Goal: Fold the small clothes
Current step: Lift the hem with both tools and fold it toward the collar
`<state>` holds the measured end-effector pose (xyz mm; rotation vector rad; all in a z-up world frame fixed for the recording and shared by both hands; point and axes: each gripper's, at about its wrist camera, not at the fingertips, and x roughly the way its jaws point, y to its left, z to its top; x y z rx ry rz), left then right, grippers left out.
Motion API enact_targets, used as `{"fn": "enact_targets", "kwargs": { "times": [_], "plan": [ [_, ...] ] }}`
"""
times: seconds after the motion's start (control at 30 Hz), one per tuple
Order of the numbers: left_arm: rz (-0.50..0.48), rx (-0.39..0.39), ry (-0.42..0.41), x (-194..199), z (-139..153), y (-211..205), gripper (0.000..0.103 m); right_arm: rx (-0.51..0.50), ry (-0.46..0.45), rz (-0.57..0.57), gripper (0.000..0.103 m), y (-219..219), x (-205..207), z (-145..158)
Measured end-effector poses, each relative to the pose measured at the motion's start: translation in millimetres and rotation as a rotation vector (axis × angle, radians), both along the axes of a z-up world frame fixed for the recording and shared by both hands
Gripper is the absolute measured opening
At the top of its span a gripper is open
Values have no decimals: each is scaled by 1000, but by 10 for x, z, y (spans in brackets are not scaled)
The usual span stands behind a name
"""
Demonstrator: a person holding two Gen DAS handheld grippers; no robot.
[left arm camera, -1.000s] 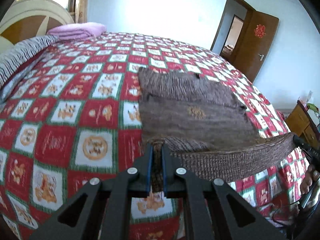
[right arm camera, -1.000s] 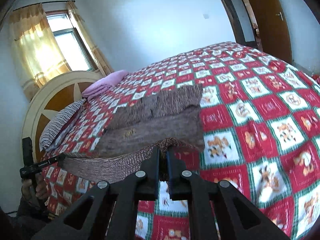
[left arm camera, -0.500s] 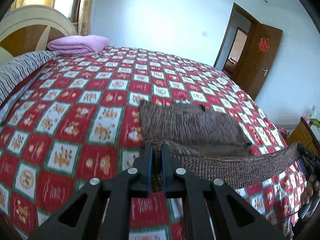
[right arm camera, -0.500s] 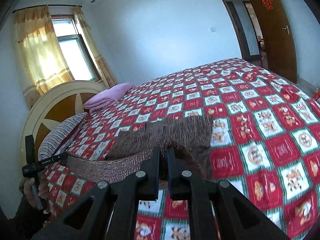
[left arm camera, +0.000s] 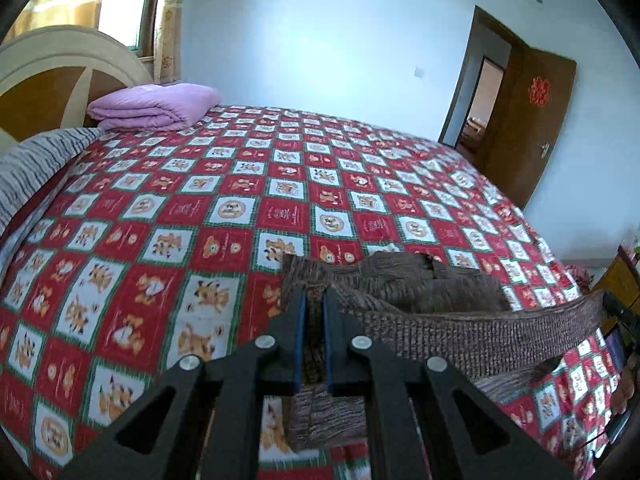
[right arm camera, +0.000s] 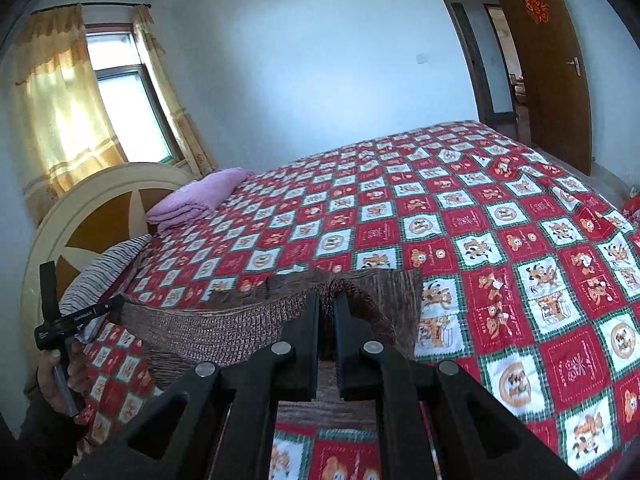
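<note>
The left tongs (left arm camera: 315,312) and the right tongs (right arm camera: 327,312) are each closed on one corner of the brown sweater (left arm camera: 440,292), so its ribbed edge is stretched tight between them. The rest of the sweater lies on the bed (left arm camera: 240,208). I think this keeps the fold straight. Both tongs point forward and slightly down, side by side.

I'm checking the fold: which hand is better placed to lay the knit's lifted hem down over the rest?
Neither alone: the left tool and right tool each pinch one end of the knit, its hem taut between them, so both must lay it down.
</note>
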<state>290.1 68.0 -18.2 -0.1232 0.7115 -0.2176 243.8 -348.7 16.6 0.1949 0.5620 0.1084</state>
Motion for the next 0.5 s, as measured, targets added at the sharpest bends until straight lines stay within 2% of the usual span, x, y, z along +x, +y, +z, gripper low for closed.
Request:
{"fn": "enact_targets", "kwargs": {
  "times": [0.13,0.33,0.5],
  "plan": [
    [-5,41,24,227,-116,-124,8,-4,47,-22,6,-64,259,-140],
    [-2,78,93,570,-429,-241,8,-7,156,-50,6,-149,685,-469],
    [-9,130,127,788,-676,-335,8,-14,212,-74,6,-241,994,-727]
  ]
}}
